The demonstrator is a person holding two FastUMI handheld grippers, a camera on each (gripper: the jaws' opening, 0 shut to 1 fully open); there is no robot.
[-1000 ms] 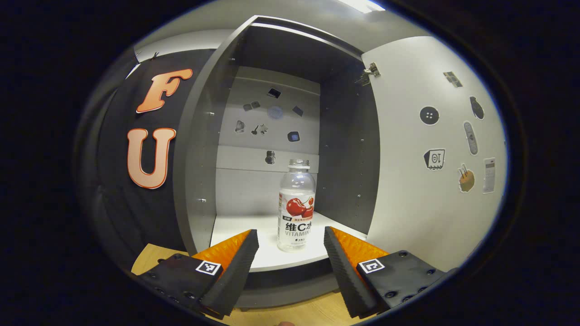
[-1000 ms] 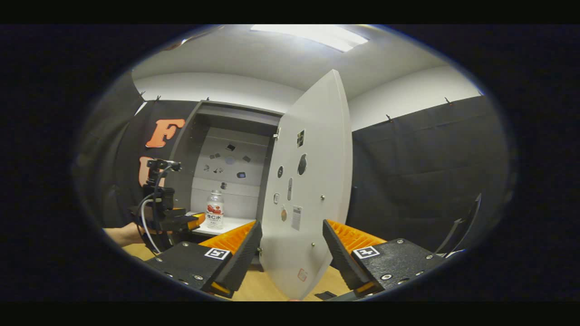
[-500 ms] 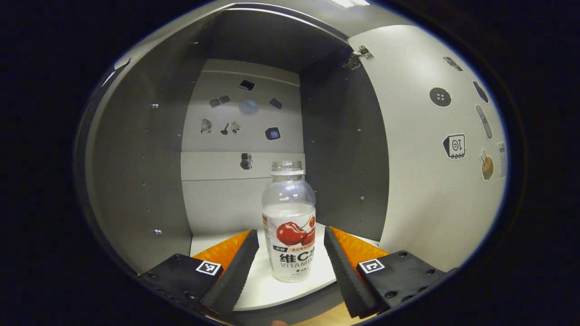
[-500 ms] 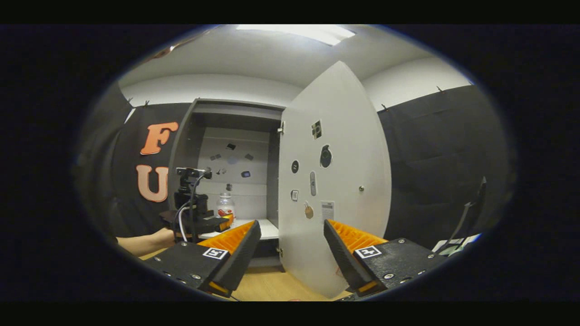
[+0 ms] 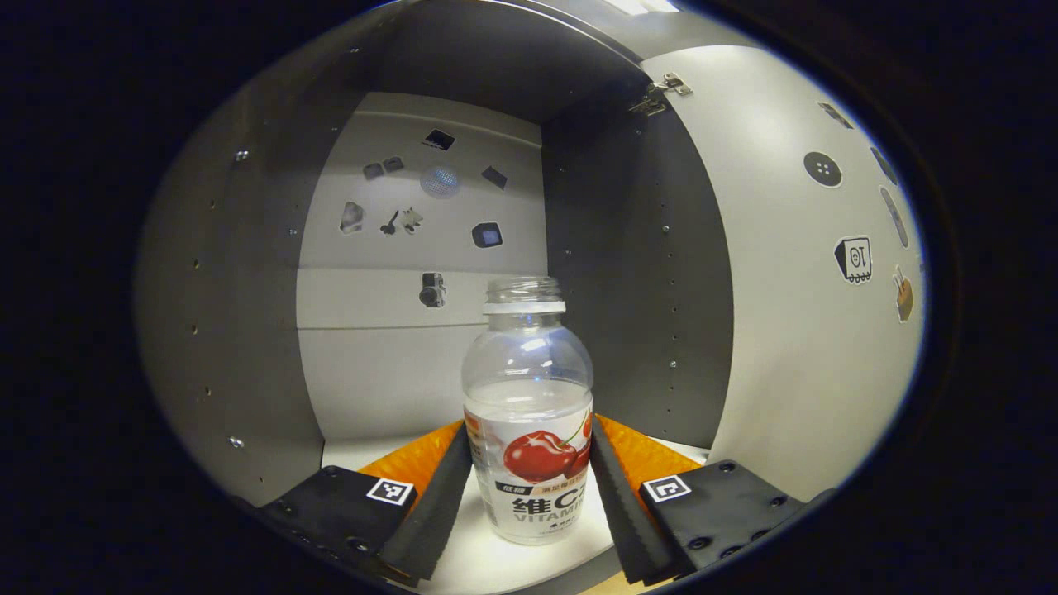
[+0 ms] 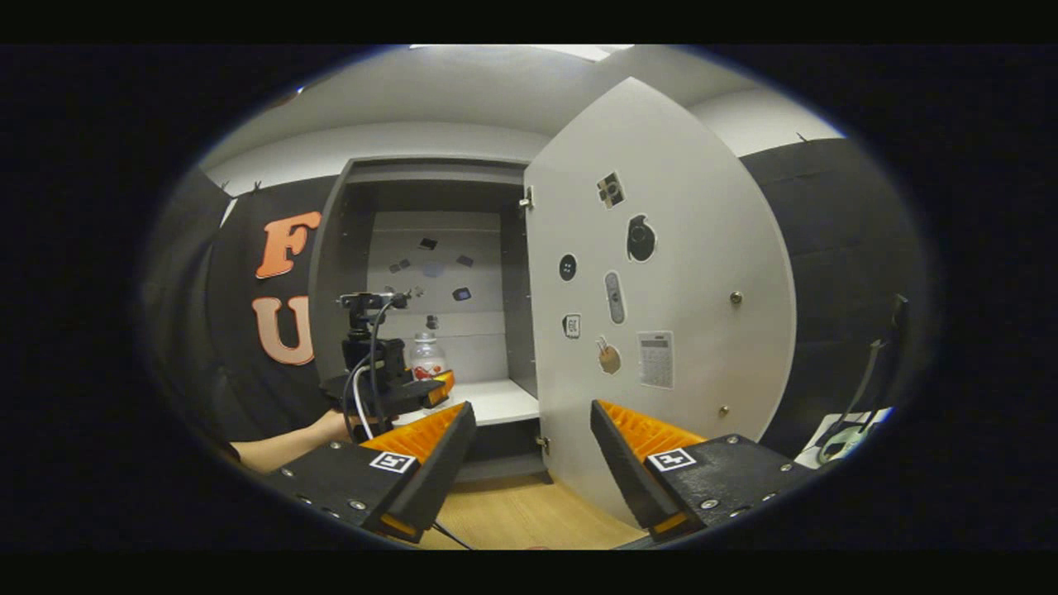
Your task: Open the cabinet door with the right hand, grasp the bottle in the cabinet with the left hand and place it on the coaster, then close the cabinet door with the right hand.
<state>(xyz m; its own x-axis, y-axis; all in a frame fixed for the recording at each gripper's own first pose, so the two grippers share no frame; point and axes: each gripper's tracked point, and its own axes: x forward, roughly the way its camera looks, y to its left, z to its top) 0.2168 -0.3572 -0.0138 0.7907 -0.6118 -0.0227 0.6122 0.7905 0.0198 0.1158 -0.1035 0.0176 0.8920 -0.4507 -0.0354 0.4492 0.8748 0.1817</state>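
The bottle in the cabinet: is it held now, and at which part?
The left gripper brackets the bottle at its labelled lower body; whether both fingers press cannot be told. The right gripper holds nothing.

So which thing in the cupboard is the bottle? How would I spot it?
Find the grey cabinet with its door swung open. On its white shelf stands the bottle, upright between the left gripper's fingers. It is clear, capless, with red cherries on its label, the one loose thing inside.
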